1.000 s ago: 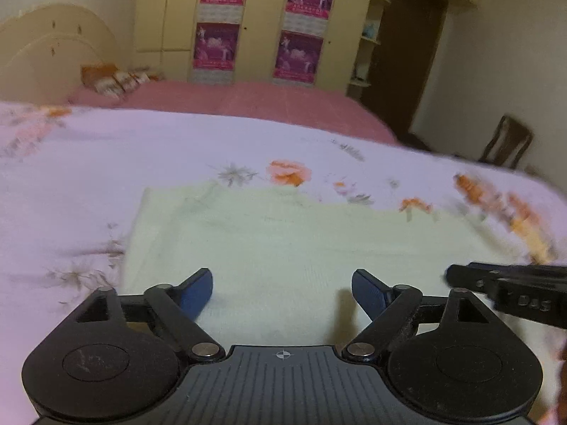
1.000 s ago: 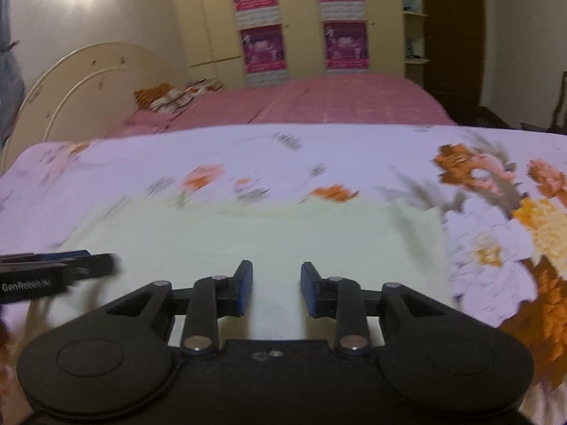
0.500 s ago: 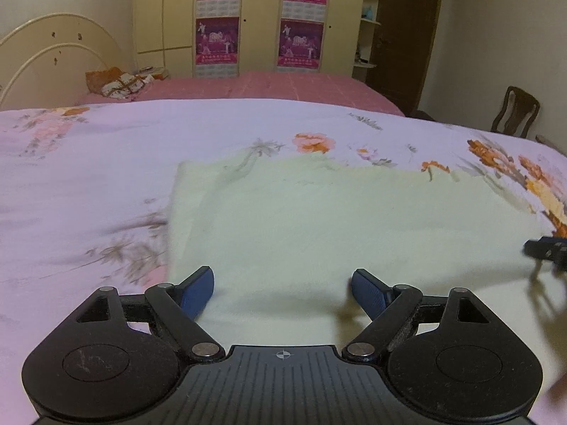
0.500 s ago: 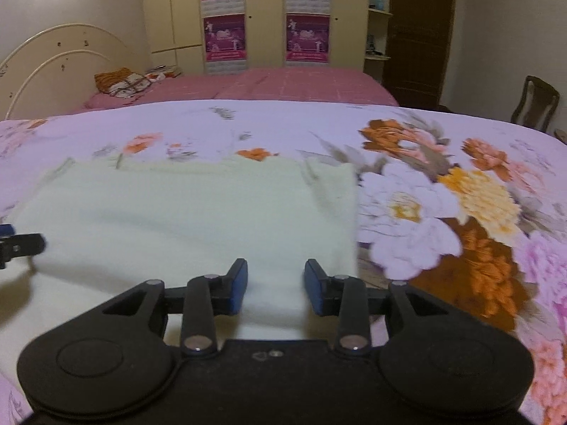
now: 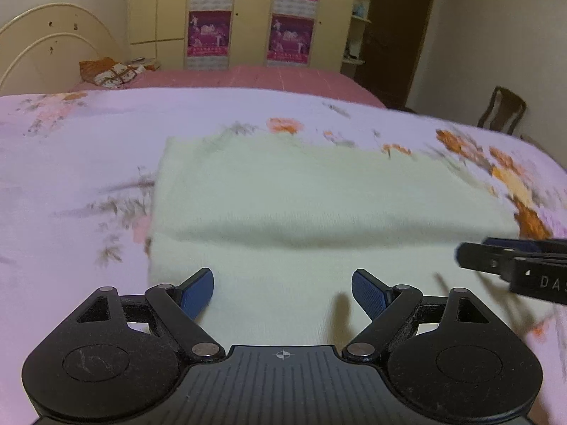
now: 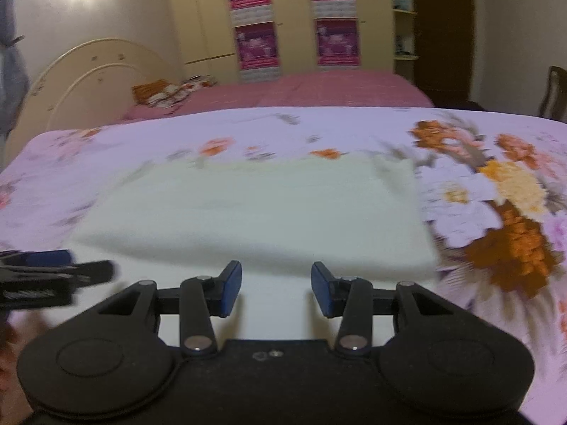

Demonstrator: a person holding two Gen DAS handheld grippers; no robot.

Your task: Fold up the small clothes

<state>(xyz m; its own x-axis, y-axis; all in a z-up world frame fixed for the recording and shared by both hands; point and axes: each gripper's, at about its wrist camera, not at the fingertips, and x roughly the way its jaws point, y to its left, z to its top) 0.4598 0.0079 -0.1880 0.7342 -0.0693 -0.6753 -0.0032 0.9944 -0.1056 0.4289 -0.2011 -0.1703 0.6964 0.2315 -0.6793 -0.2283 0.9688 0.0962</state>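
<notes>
One folded cloth (image 5: 319,205), two grippers (image 5: 282,292) (image 6: 276,288)

Floral bedspread (image 5: 88,148), lilac ground, orange and white blooms densest at right. Beyond it a pink bed (image 6: 319,88) with a cream arched headboard (image 5: 46,46) and a patterned bundle (image 5: 113,72) at its head. Magenta posters (image 5: 209,33) on cream wardrobe (image 6: 209,32) doors. Wooden chair (image 5: 503,109) far right.

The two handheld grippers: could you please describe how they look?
Both the left gripper and the right gripper are matte black, with two round housings, silver pivot pins and ribbed blue pads. The left body is ridged, with a small crosshair mark.
</notes>
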